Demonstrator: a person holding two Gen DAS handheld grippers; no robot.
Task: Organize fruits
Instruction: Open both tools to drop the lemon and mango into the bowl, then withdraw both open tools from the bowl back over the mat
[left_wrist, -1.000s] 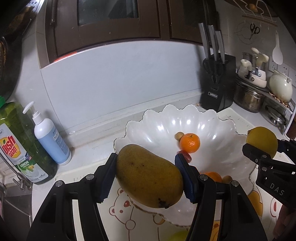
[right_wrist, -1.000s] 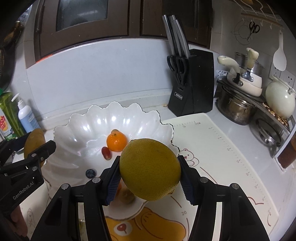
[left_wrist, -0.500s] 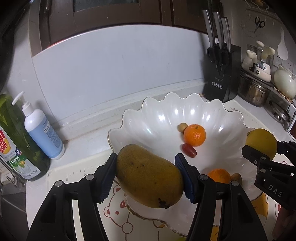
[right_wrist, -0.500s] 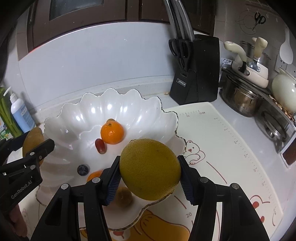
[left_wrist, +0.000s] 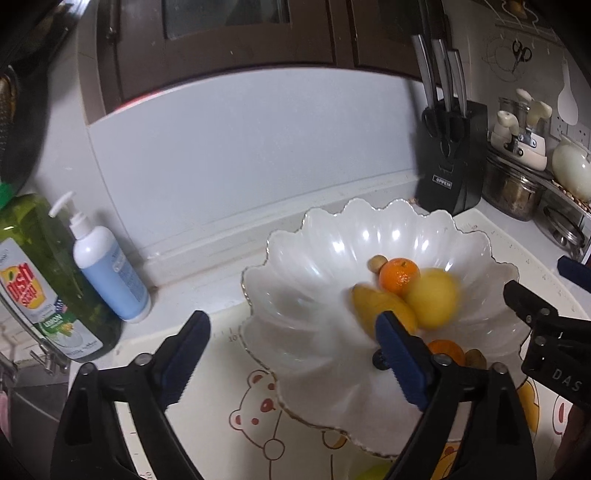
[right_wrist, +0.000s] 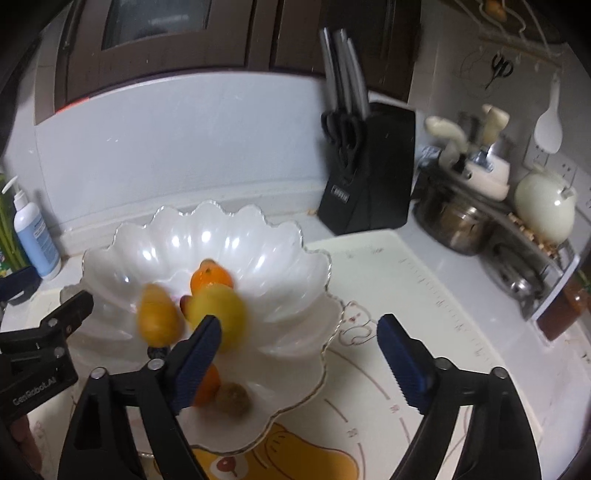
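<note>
The white scalloped bowl (left_wrist: 317, 240) (right_wrist: 258, 229) stands on the bear-print mat. In it lie, blurred by motion, a yellow-brown mango (left_wrist: 380, 306) (right_wrist: 159, 317) and a round yellow fruit (left_wrist: 434, 299) (right_wrist: 218, 310), beside a small orange (left_wrist: 399, 275) (right_wrist: 210, 278), a second orange (left_wrist: 445, 349), a brown kiwi (right_wrist: 232, 398) and other small fruits. My left gripper (left_wrist: 291, 362) is open and empty at the bowl's near left rim. My right gripper (right_wrist: 299, 354) is open and empty over the bowl's right rim.
A green dish soap bottle (left_wrist: 40, 280) and a white-blue pump bottle (left_wrist: 107, 269) stand at the left. A black knife block (left_wrist: 450, 166) (right_wrist: 365, 173) stands behind the bowl. Pots and a white kettle (right_wrist: 543, 210) fill a rack at the right.
Both grippers have opened. The mango has dropped from the left one and the yellow fruit from the right one into the bowl, where both are still moving.
</note>
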